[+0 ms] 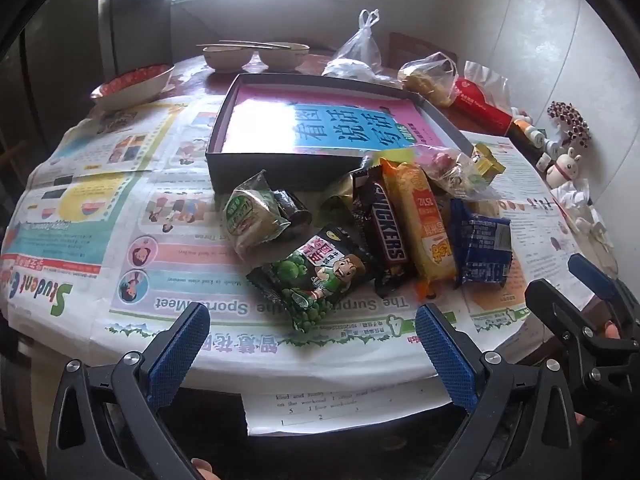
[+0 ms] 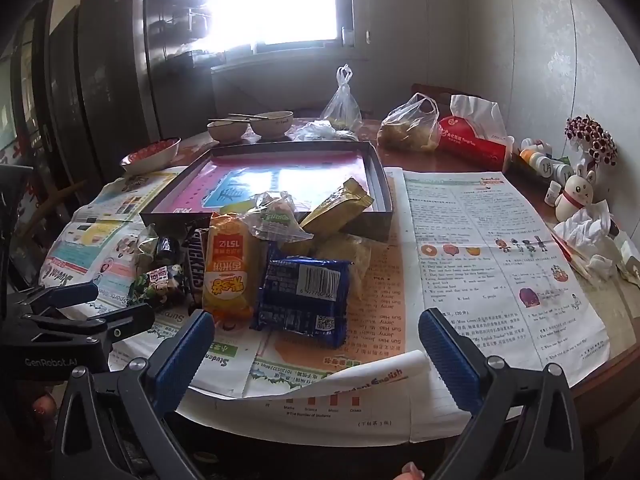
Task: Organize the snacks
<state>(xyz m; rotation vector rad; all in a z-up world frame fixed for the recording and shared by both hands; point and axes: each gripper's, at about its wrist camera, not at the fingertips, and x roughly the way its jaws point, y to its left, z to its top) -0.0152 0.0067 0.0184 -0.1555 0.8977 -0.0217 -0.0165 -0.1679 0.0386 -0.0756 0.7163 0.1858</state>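
Both grippers hang over the near edge of the round table (image 2: 460, 160), which is spread with newspaper (image 1: 120, 216). The left gripper (image 1: 312, 346) has its jaws spread wide with nothing between them, and the right gripper (image 2: 316, 352) is likewise released and empty. The snacks lie in a loose heap near the table's middle, against the near wall of the shallow dark box (image 1: 248, 168): a green pea packet (image 1: 316, 284) nearest the front edge, a Snickers bar (image 1: 386, 228) beside it, an orange-yellow packet (image 1: 428, 224), then a dark blue packet (image 2: 304, 300) toward the right. A pale green-labelled packet (image 1: 252, 216) sits at the heap's left. One gold wrapper (image 2: 340, 208) leans on the box's near wall. The box holds only a pink and blue booklet (image 1: 320, 124). Two bowls (image 2: 250, 126) stand at the far edge.
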